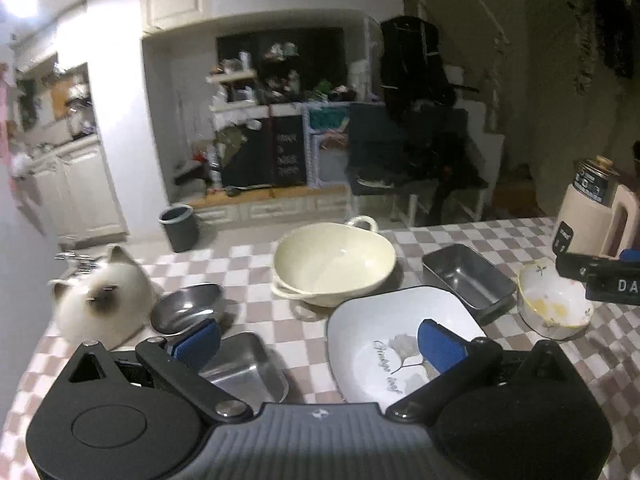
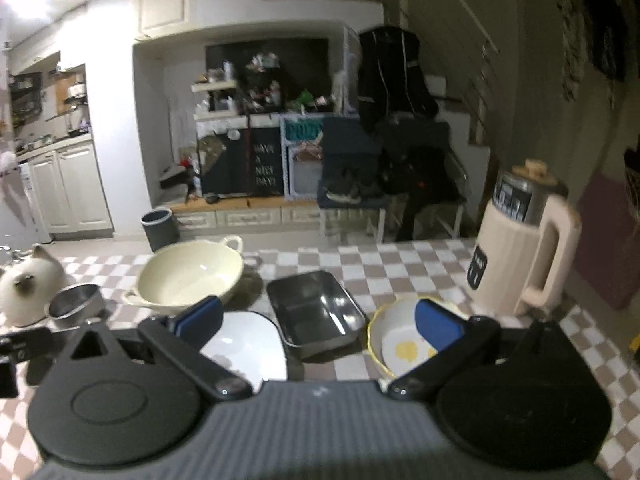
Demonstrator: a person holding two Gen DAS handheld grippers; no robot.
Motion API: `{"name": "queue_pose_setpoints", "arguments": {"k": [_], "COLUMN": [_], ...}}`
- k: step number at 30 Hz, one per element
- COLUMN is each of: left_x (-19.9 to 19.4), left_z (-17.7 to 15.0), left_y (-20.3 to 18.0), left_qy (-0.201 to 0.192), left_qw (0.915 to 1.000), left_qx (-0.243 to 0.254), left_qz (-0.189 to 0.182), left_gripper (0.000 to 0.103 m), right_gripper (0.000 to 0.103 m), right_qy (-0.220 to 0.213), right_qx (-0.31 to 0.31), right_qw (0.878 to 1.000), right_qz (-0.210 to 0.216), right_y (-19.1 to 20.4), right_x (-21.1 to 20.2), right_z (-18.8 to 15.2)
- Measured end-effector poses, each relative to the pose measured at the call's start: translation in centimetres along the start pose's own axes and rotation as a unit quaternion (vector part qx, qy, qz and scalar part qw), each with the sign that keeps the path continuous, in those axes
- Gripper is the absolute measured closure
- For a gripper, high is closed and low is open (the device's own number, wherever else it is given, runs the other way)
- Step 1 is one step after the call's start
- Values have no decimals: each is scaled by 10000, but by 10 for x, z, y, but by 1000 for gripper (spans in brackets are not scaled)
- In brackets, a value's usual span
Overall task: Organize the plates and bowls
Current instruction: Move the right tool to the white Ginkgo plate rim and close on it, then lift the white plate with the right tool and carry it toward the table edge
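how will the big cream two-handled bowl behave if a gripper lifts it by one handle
The cream bowl looks like glazed ceramic, so probably heavy and slippery. It is wide; held by one loop handle it would likely tilt. It is probably chippable against the steel tray.

you have a table (image 1: 460,236) covered in a pink-and-white checked cloth, and everything sits straight on that cloth. at the far middle is the cream two-handled bowl (image 1: 334,264), tilted toward you. just right of it lies the dark metal rectangular tray (image 1: 468,276), and beyond that the small floral bowl (image 1: 554,306) with yellow residue inside. nearer you, the white square plate (image 1: 396,344) with a leaf print sits just in front of the tray. to the left are a round steel bowl (image 1: 188,308) and a steel square dish (image 1: 244,372). a cat-shaped white object (image 1: 102,300) rests at the left edge, a beige electric jug (image 2: 524,252) at the far right.
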State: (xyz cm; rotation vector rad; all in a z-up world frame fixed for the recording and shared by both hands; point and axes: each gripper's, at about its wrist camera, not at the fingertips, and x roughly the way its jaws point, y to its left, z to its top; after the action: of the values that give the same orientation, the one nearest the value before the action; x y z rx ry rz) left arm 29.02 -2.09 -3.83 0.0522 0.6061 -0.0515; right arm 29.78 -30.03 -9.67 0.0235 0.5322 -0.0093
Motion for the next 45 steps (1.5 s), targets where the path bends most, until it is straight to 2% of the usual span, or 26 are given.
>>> {"name": "queue_pose_setpoints", "arguments": {"k": [2, 7, 9, 12, 14, 15, 17, 18, 20, 22, 23, 25, 27, 31, 33, 35, 37, 40, 42, 45], "left_x": [18, 57, 73, 97, 110, 117, 124, 127, 132, 137, 139, 143, 148, 158, 162, 164, 163, 161, 159, 157], "left_z": [2, 5, 5, -1, -5, -7, -9, -10, -11, -12, -13, -14, -15, -18, -17, -16, -16, -16, -17, -18], "left_y": [6, 17, 19, 23, 24, 26, 27, 27, 28, 27, 27, 27, 29, 33, 32, 29, 26, 24, 24, 24], "left_qy": [72, 548, 855, 1296, 1472, 1513, 1579, 1593, 1648, 1735, 1769, 1834, 1880, 1987, 2005, 1994, 1943, 1908, 1964, 2000], "left_qw": [9993, 9921, 9873, 9805, 9793, 9791, 9787, 9789, 9787, 9777, 9773, 9767, 9758, 9716, 9700, 9714, 9735, 9749, 9738, 9734], "left_qx": [-119, -762, -1033, -1217, -1175, -1160, -1122, -1100, -1058, -1025, -1010, -982, -993, -1147, -1175, -1076, -966, -884, -885, -851], "left_qz": [-356, -832, -854, -838, -743, -710, -680, -655, -612, -598, -579, -534, -503, -574, -708, -716, -726, -732, -733, -727], "left_gripper": [0, 4, 23, 42, 46, 47, 50, 53, 58, 63, 67, 73, 80, 84, 95, 95, 95, 95, 94, 94], "right_gripper": [0, 0, 0, 3, 18, 21, 38, 42, 60, 68, 78, 90, 91, 93, 95, 100, 102, 102, 102, 96], "right_qy": [169, 512, 792, 1116, 1320, 1398, 1550, 1624, 1783, 1904, 1971, 2071, 2158, 2213, 2241, 2240, 2130, 1851, 1758, 1642], "right_qx": [214, 700, 719, 866, 973, 955, 814, 760, 723, 746, 746, 749, 771, 686, 688, 752, 765, 370, 346, 587], "right_qw": [9996, 9957, 9932, 9864, 9814, 9797, 9760, 9749, 9721, 9702, 9691, 9670, 9641, 9627, 9613, 9590, 9551, 9571, 9624, 9741], "right_qz": [-31, 333, 460, 837, 999, 1077, 1293, 1323, 1343, 1296, 1280, 1280, 1346, 1397, 1449, 1565, 1915, 2200, 2040, 1438], "right_y": [-5, -16, -14, -11, -6, -4, 2, 6, 12, 15, 16, 19, 23, 29, 26, 24, 26, 46, 52, 40], "right_x": [17, 55, 71, 84, 92, 94, 102, 105, 113, 119, 123, 131, 138, 144, 147, 142, 136, 118, 112, 114], "right_z": [-2, -1, 0, -2, -4, -5, -6, -7, -8, -10, -11, -13, -14, -16, -17, -16, -14, -6, -4, -1]}}
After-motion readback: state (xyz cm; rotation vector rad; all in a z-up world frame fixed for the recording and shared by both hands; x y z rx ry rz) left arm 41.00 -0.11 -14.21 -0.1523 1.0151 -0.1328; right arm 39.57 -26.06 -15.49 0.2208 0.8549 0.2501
